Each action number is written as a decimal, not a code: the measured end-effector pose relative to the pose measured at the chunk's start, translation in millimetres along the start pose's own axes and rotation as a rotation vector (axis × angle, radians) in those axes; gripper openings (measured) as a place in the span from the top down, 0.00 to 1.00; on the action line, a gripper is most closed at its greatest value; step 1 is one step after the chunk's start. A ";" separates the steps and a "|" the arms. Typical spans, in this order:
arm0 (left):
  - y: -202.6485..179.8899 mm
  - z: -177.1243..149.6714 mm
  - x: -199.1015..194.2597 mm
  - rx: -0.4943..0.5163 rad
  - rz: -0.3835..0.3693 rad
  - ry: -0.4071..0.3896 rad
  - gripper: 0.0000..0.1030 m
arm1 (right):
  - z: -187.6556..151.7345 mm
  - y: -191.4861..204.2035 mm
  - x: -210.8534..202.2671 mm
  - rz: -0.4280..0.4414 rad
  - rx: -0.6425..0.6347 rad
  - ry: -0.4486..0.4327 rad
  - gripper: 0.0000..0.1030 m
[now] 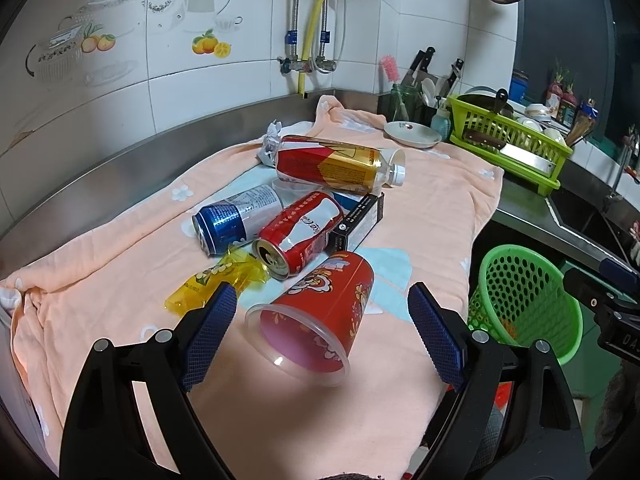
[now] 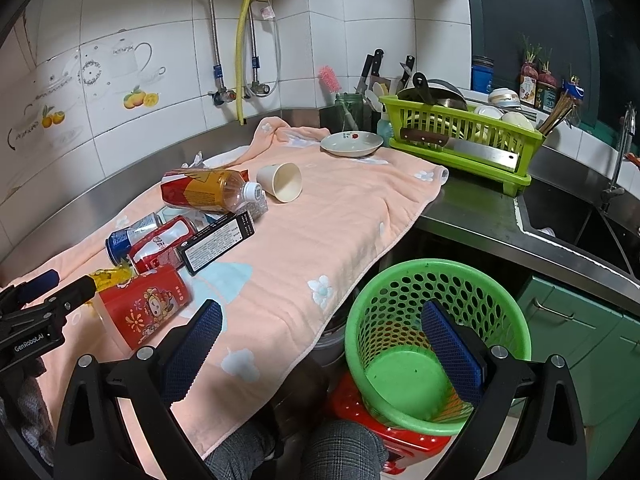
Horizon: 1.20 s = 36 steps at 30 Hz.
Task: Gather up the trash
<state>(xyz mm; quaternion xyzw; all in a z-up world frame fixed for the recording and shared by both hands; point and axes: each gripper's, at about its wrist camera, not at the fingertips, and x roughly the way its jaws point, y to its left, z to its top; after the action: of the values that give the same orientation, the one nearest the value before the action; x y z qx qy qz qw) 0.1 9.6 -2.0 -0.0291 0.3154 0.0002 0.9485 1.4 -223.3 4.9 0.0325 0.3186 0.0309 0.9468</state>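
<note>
We see both views evenly bright and sharp, with fisheye bending and black vignetting at the corners, and glare on the white wall tiles [image 1: 224, 80] above the bench [image 1: 120, 168].

Steel counter [image 2: 472, 208] w/ peach towel [image 2: 320, 220] (trash atop), green dish rack [image 2: 460, 152].

Walls: white glazed tiles [image 1: 224, 80], some printed with teapots and oranges [image 2: 140, 98].
Pipework: braided hoses [image 2: 214, 36] and a yellow hose [image 2: 242, 48] run down to valves [image 1: 306, 65].
Counter: stainless steel [image 2: 472, 208], with a raised back edge along the wall.
Sink: steel basin [image 2: 580, 224] with a tap [image 2: 624, 140].
Cabinets: green doors [image 2: 580, 328] below the counter.
Window: dark pane [image 2: 560, 20].
</note>
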 end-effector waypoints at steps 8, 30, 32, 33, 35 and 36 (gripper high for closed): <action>-3.1 -2.4 0.7 0.010 -0.003 -0.002 0.16 | 1.7 -2.6 -1.3 -0.013 0.019 -0.007 0.06; -20.8 3.8 3.7 0.048 -0.033 -0.007 0.16 | -0.5 -8.5 -2.9 -0.050 0.038 -0.017 0.06; -22.3 4.0 3.4 0.053 -0.032 -0.010 0.16 | -0.3 -8.9 -2.9 -0.055 0.037 -0.019 0.06; -22.5 4.2 3.5 0.054 -0.034 -0.010 0.16 | -0.5 -9.6 -3.0 -0.054 0.038 -0.019 0.06; -22.7 4.3 4.1 0.058 -0.034 -0.009 0.16 | -0.5 -9.4 -2.6 -0.054 0.038 -0.019 0.06; -22.3 4.5 4.7 0.060 -0.033 -0.009 0.16 | -0.6 -9.2 -1.9 -0.053 0.037 -0.017 0.06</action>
<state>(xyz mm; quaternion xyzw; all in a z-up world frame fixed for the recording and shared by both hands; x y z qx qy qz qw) 6.9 -12.5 0.0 -0.0061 0.3104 -0.0249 0.9502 -0.1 -232.6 4.9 0.0416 0.3118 -0.0003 0.9492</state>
